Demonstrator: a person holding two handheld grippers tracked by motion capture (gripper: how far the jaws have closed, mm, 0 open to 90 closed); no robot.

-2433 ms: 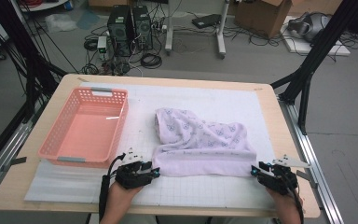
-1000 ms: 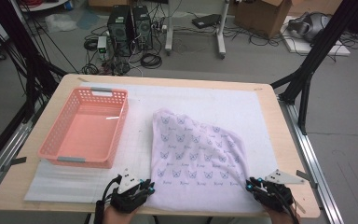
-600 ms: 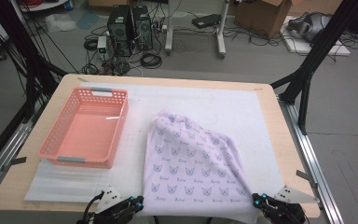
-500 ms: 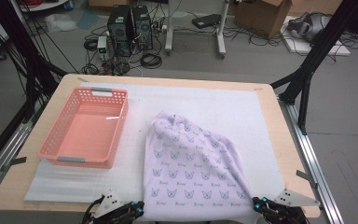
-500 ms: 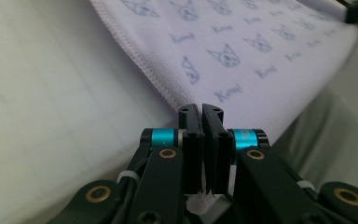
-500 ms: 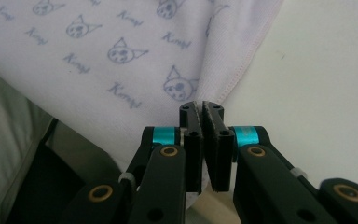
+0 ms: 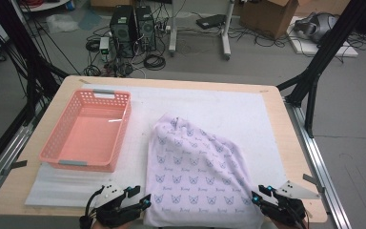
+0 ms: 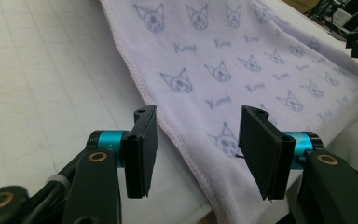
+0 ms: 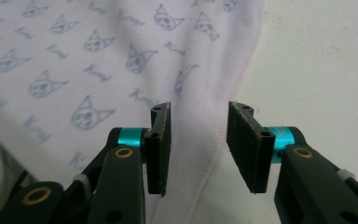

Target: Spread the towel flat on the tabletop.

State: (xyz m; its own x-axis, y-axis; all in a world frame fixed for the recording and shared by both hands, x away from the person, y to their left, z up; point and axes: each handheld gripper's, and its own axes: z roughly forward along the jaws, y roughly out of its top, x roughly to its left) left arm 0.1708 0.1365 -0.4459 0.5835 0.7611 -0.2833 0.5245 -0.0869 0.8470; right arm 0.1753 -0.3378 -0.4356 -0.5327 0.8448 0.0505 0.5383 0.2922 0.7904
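Note:
A lilac towel printed with cat faces lies spread on the white mat, its near edge at the table's front. My left gripper is at the towel's front left corner and my right gripper at its front right corner. In the left gripper view the towel has its hem running under my left gripper, whose jaws have just been opening and press on nothing. In the right gripper view my right gripper has likewise just been opening, and the towel lies loose below its gap.
An empty pink plastic basket stands on the left half of the mat. The wooden table ends just before the grippers. Black frame posts flank the table, and computers and cables sit on the floor behind it.
The bunched towel was dragged toward the front edge and spread flat. Both grippers, shut on its front corners before, now stand open and the towel rests on the mat.

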